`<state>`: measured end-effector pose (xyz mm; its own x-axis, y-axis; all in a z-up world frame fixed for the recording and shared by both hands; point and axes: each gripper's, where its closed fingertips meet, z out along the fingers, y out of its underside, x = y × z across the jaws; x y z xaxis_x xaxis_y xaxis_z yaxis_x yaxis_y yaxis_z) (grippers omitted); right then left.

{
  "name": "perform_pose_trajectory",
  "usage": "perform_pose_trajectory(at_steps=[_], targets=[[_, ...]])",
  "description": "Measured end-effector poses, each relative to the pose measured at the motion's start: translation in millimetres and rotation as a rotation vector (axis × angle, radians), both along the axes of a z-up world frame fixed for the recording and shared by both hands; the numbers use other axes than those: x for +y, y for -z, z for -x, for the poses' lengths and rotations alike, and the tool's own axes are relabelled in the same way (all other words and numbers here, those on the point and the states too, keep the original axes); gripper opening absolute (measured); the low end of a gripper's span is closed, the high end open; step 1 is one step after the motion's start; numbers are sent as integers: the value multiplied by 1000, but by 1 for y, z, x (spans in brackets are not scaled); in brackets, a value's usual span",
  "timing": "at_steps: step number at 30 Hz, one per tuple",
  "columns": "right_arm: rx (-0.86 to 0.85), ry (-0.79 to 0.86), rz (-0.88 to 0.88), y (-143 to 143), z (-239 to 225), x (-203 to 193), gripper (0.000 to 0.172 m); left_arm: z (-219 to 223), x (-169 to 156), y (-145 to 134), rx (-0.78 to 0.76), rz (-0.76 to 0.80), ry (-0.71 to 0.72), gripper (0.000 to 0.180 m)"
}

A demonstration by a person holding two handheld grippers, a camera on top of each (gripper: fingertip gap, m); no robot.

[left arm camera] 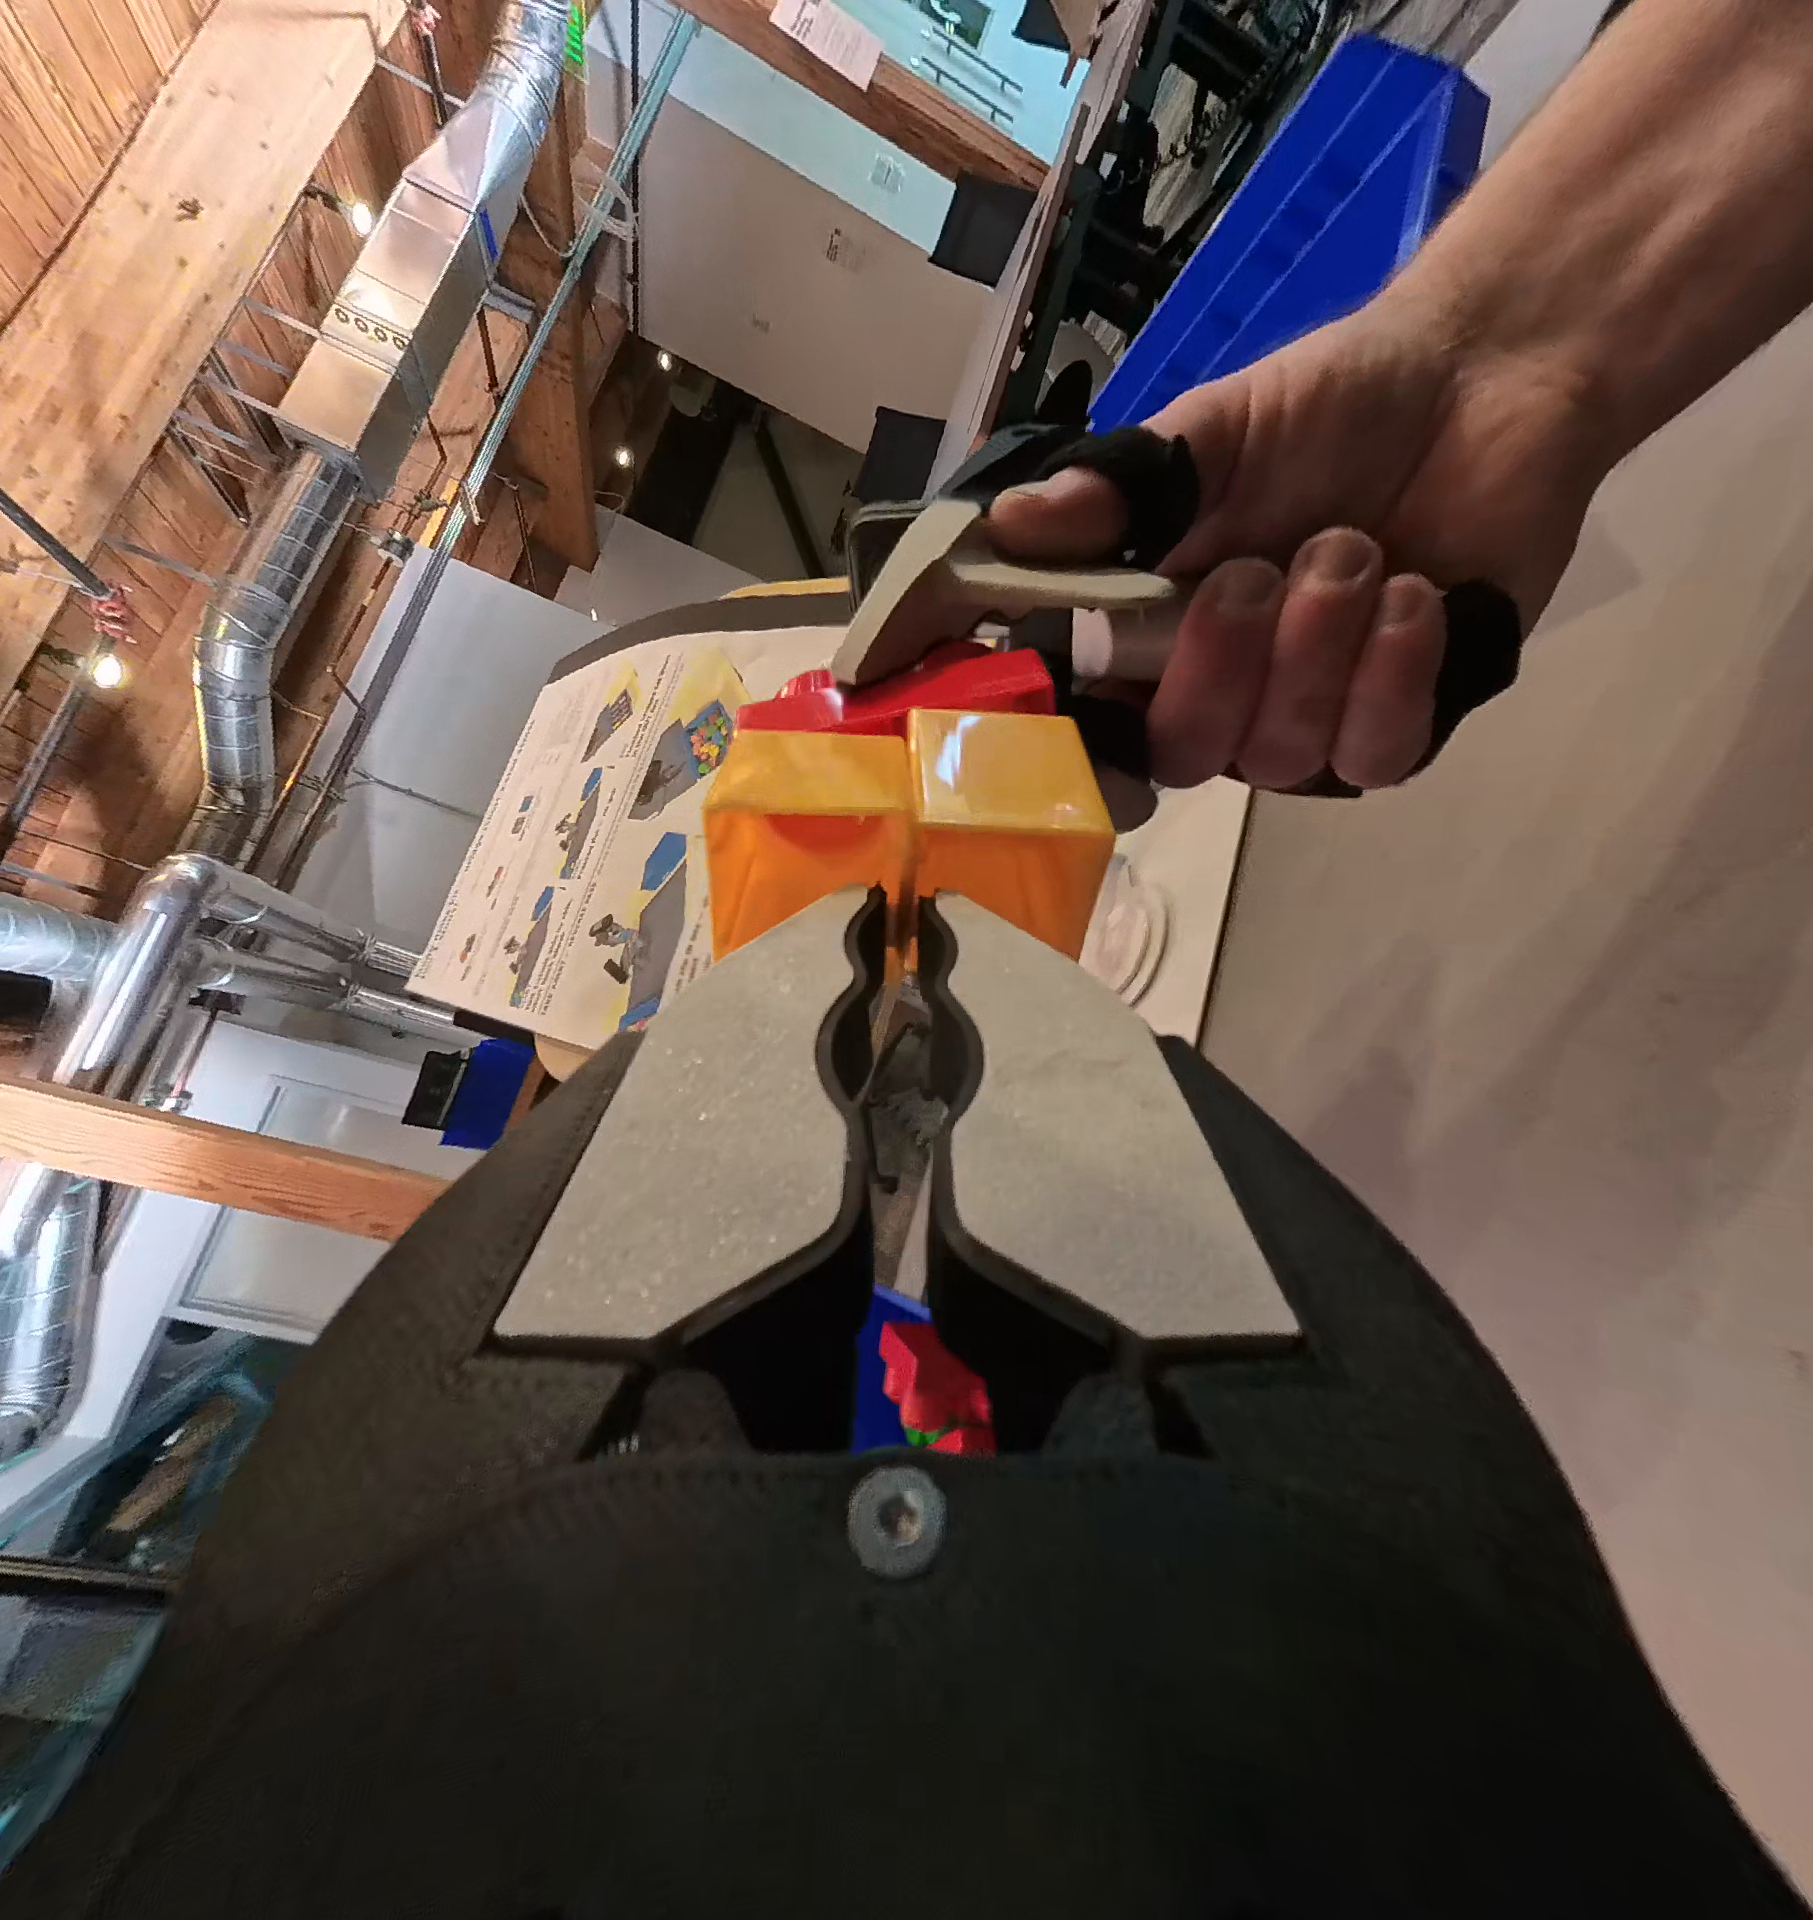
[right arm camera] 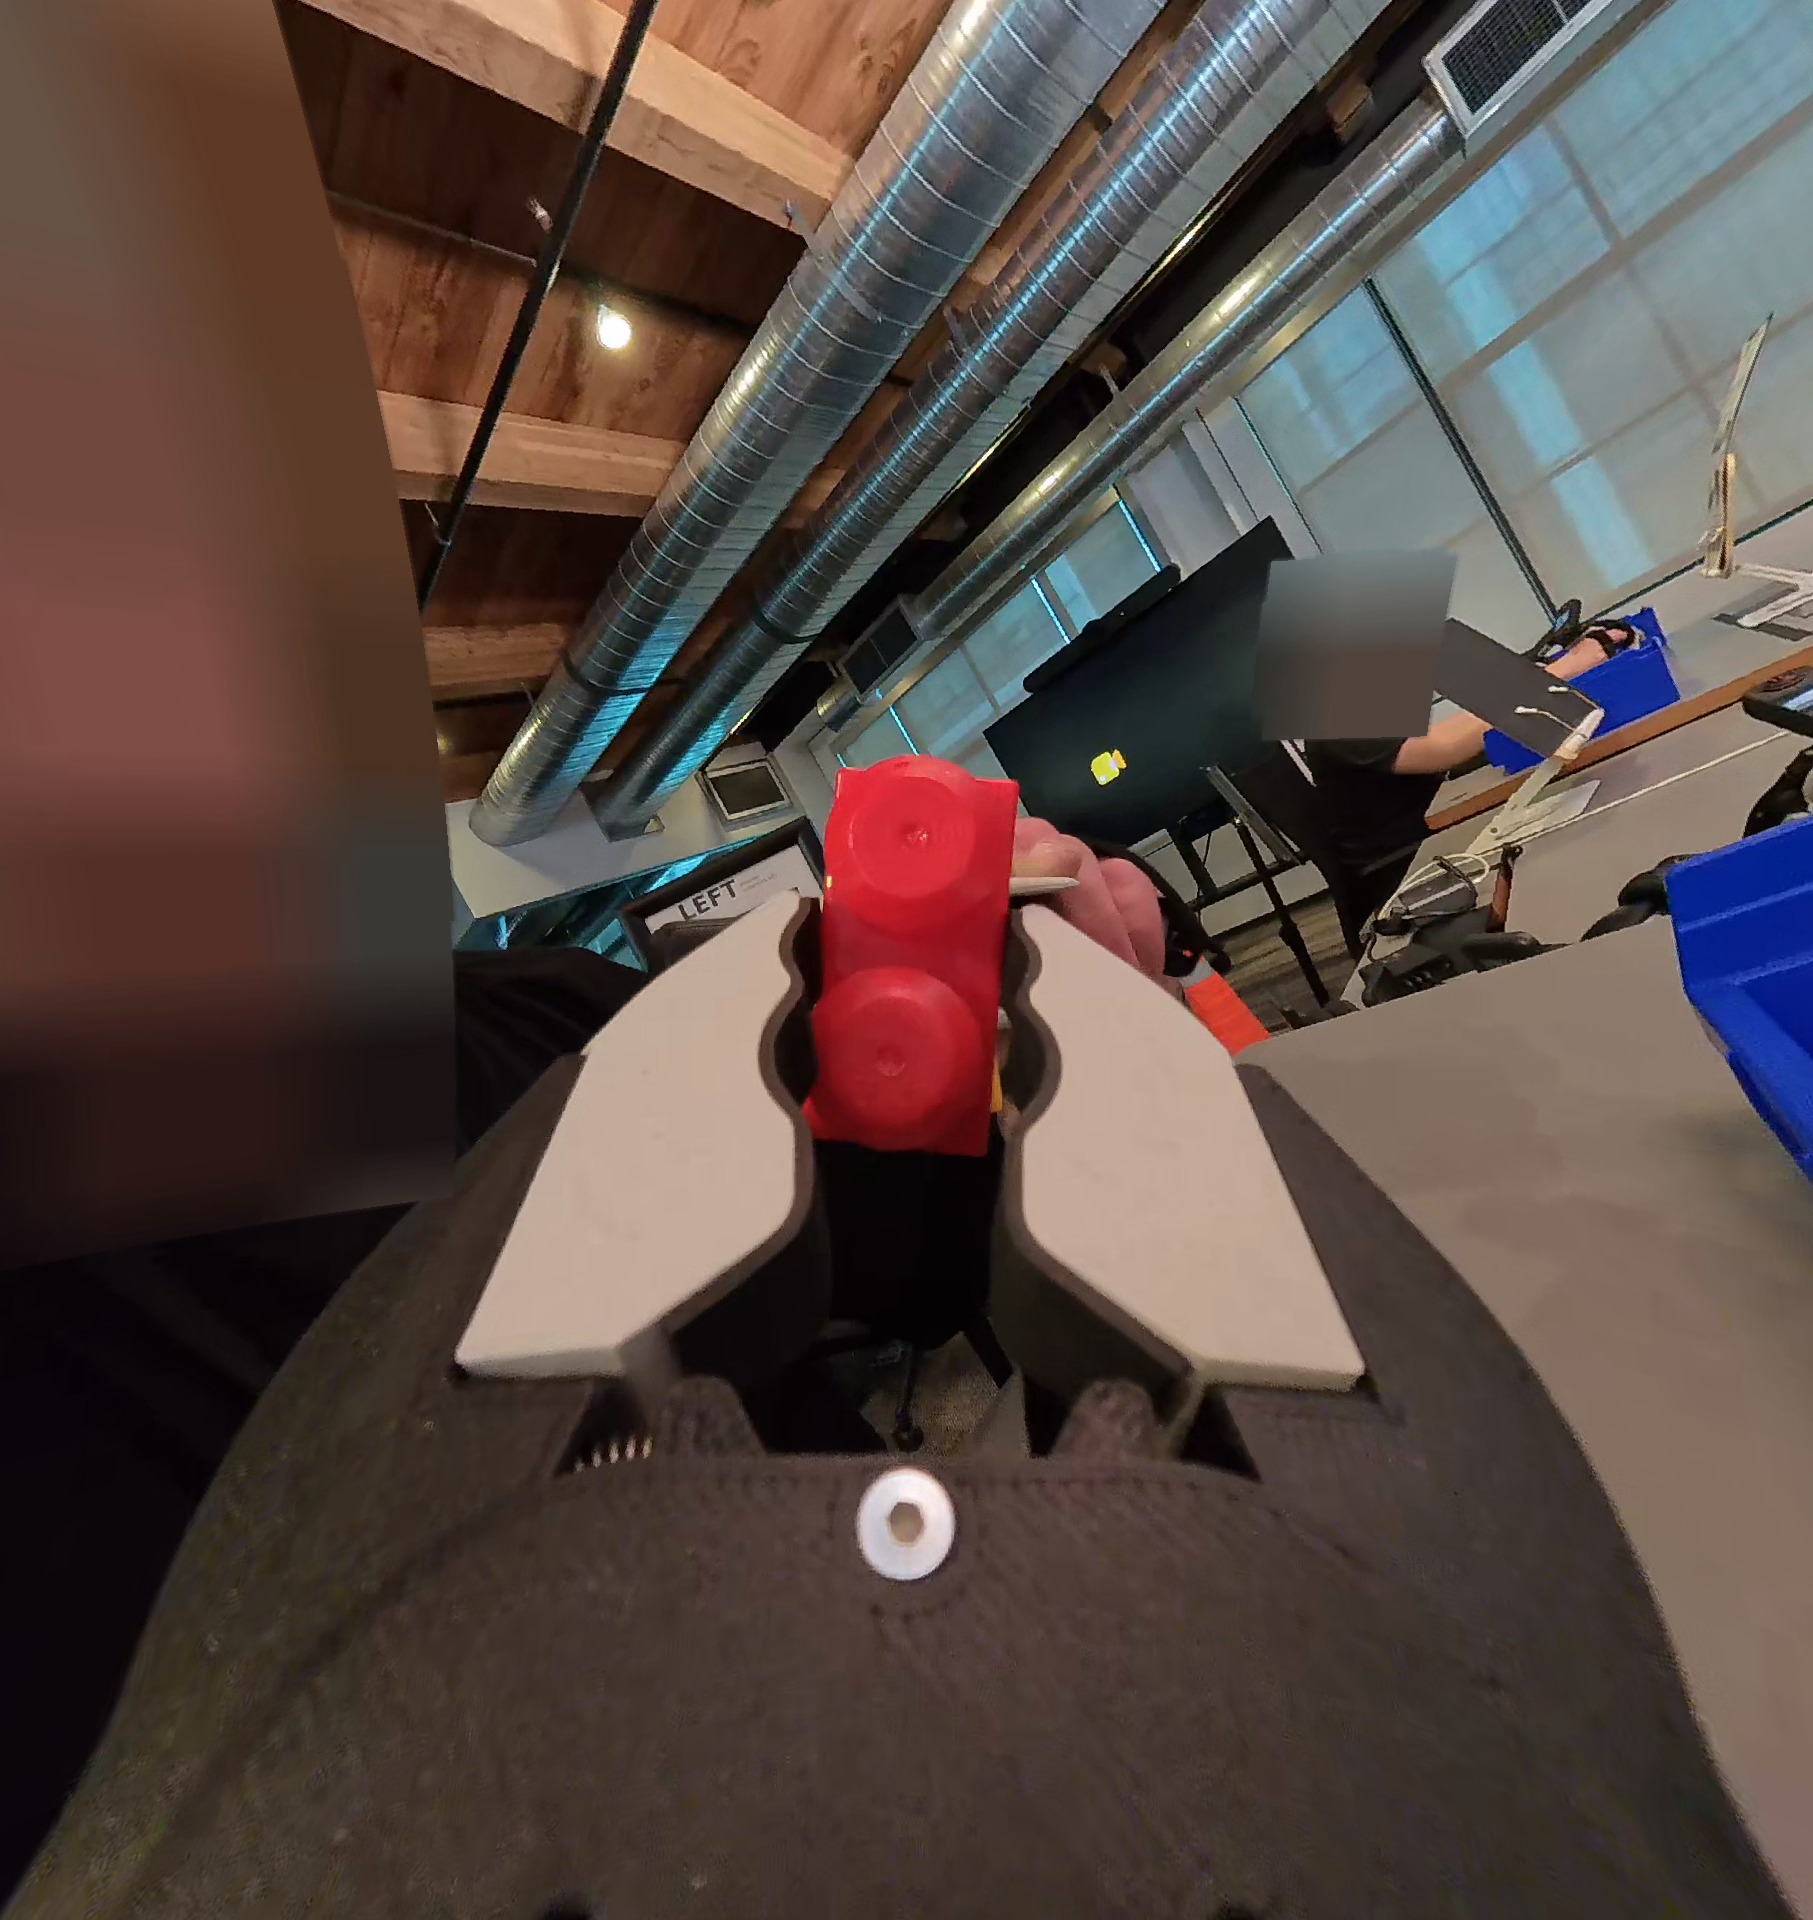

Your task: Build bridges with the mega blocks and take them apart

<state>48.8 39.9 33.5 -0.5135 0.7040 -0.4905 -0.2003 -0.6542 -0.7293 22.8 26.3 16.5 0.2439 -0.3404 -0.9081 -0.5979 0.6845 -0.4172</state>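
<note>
**Inspector:** State of the left gripper (left arm camera: 900,914)?

**Assistant:** Its jaws are nearly closed, pinching a thin wall of the orange block (left arm camera: 907,831) where its two hollow halves meet. The block's open underside faces the left wrist camera, and both grey fingers (left arm camera: 756,997) press on that wall.

**Inspector:** And the right gripper (right arm camera: 907,935)?

**Assistant:** Its jaws are clamped on the long sides of the red block (right arm camera: 907,956), a two-stud piece with its studs facing the right wrist camera. Both pads bear on it.

**Inspector:** Position of the red block relative to the orange block?

**Assistant:** In the left wrist view the red block (left arm camera: 923,691) lies directly behind the orange block, touching it; a red stud shows inside the orange block's left cavity. The right gripper (left arm camera: 881,644) and the hand (left arm camera: 1328,582) holding it are behind and to the right of the orange block.

**Inspector:** Surroundings?

**Assistant:** Both blocks are held up off the table (left arm camera: 1504,1143). An illustrated sheet (left arm camera: 580,831) lies to the left of the orange block. A blue bin (left arm camera: 1297,239) stands far behind it, to the right.
</note>
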Motion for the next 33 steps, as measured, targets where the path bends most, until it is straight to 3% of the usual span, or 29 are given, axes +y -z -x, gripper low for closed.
perform_pose_trajectory(at_steps=[23,28,33], targets=[[-112,82,-186,12,8,-7,35,-1,1,7,-154,249,141,6],[-170,88,-186,20,11,-3,35,2,7,15,-171,308,152,6],[-116,122,-71,26,13,9,35,4,18,22,-203,380,131,6]])
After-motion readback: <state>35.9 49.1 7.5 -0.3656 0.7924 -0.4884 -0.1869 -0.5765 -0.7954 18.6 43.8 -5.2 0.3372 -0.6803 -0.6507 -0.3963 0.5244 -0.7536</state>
